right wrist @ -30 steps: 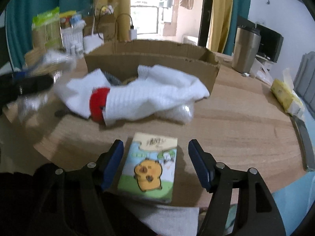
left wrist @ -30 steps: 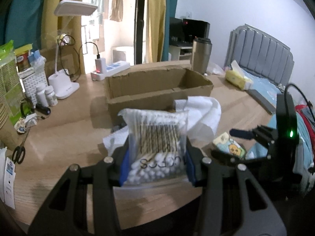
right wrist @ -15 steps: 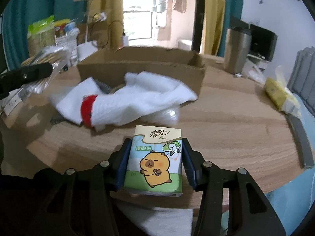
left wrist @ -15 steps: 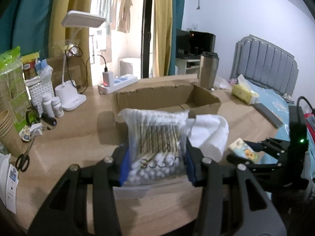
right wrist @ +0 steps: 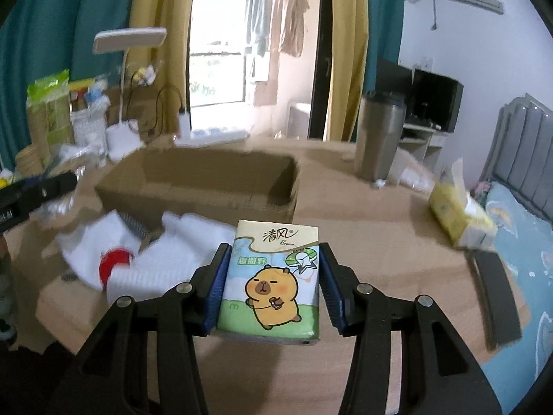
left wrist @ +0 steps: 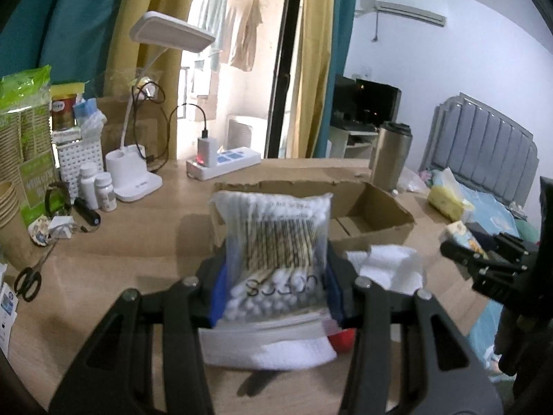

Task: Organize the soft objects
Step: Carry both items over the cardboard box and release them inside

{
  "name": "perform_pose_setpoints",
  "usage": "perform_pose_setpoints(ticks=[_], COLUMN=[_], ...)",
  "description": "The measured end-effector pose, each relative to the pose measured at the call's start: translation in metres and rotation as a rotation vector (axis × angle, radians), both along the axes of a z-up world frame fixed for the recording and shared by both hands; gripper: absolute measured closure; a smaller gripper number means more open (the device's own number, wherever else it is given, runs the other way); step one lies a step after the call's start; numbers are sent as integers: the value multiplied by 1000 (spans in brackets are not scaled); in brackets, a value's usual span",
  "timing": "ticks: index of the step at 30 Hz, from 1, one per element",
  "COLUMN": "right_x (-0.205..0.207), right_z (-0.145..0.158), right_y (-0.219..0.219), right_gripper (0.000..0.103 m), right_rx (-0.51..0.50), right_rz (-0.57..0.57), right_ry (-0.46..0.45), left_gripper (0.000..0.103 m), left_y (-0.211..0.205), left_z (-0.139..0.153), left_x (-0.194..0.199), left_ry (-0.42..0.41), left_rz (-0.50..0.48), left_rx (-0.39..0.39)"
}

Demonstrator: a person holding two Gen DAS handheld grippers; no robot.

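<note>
My left gripper [left wrist: 274, 276] is shut on a clear bag of cotton swabs [left wrist: 276, 249], held upright above the wooden table in front of the open cardboard box [left wrist: 373, 214]. My right gripper [right wrist: 273, 266] is shut on a small tissue pack [right wrist: 273, 276] with a cartoon capybara, lifted off the table. In the left wrist view the right gripper [left wrist: 484, 259] and the tissue pack [left wrist: 459, 233] show at the right. A crumpled white cloth [right wrist: 193, 242] with a red band [right wrist: 115, 263] lies in front of the cardboard box [right wrist: 207, 180].
A steel tumbler [left wrist: 392, 152] stands behind the box at the right. A yellow tissue box [right wrist: 459, 218] sits near the right table edge. A desk lamp [left wrist: 134, 180], power strip [left wrist: 224, 166], pill bottles [left wrist: 96, 190] and scissors [left wrist: 29, 280] crowd the left side.
The right gripper's jaws closed on the tissue pack and lifted it off the table. The left gripper, still holding the swab bag, rose slightly and tilted up.
</note>
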State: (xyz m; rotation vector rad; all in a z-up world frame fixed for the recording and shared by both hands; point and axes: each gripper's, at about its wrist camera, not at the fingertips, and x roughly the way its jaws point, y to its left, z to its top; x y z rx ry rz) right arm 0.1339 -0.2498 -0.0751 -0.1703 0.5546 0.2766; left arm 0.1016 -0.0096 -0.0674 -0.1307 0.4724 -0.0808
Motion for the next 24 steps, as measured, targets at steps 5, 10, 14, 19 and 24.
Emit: perform_pose_setpoints(ticks=[5,10,14,19,24], right_x=[15,28,39,53,68], right_z=[12,19,23,27,29], right_y=[1,7,12,19,28], right_gripper=[51,51,51,51,51], right_rx=[24,32,32,41,52], right_rz=[2,16,28,45,64], right_ry=[-39,-62,-76,-89,-97], left_gripper=[56,56,56,56,56], left_y=[2,3,3,3,6], left_z=[1,2,6,8,9], left_x=[14,25,33,48,61], left_ry=[-11,-14,-27,-11,-11], left_rz=[17,20,25,30,45], left_rx=[-7,-11,-14,-23,-37])
